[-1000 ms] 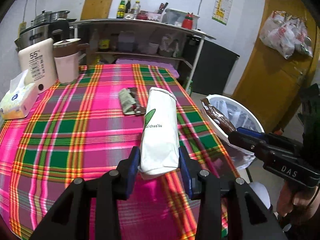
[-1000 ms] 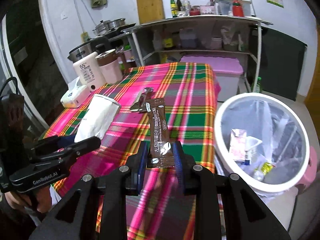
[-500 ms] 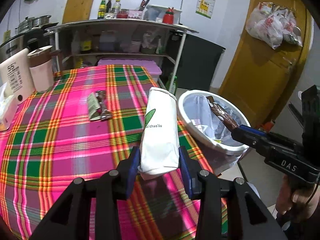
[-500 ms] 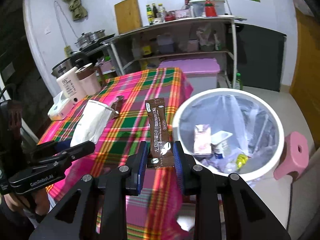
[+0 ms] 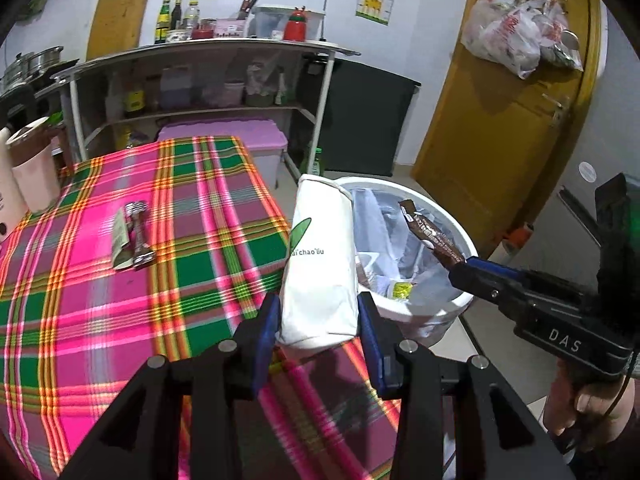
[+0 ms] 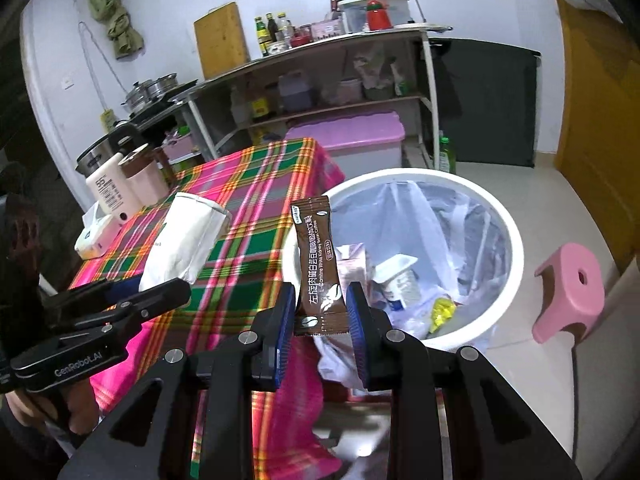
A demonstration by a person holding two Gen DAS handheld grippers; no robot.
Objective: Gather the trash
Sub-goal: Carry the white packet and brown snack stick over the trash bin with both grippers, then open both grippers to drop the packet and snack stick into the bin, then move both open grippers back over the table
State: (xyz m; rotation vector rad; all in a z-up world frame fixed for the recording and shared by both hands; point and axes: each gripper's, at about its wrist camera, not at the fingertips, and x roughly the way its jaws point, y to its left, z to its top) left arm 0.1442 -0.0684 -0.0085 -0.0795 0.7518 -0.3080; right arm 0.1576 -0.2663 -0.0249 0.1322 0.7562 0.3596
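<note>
Left wrist view, one white pouch (image 5: 320, 264), one brown sachet (image 5: 434, 238), one bin (image 5: 460, 236)

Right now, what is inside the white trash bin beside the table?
The white trash bin holds a clear plastic liner, a pinkish carton, a white cup and a yellow wrapper. The brown sachet in the right gripper hides part of the contents; anything beneath is covered.

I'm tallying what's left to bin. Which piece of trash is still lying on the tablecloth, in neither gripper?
The crumpled wrappers lying on the plaid tablecloth. The white pouch is in the left gripper; the brown coffee sachet is in the right gripper.
</note>
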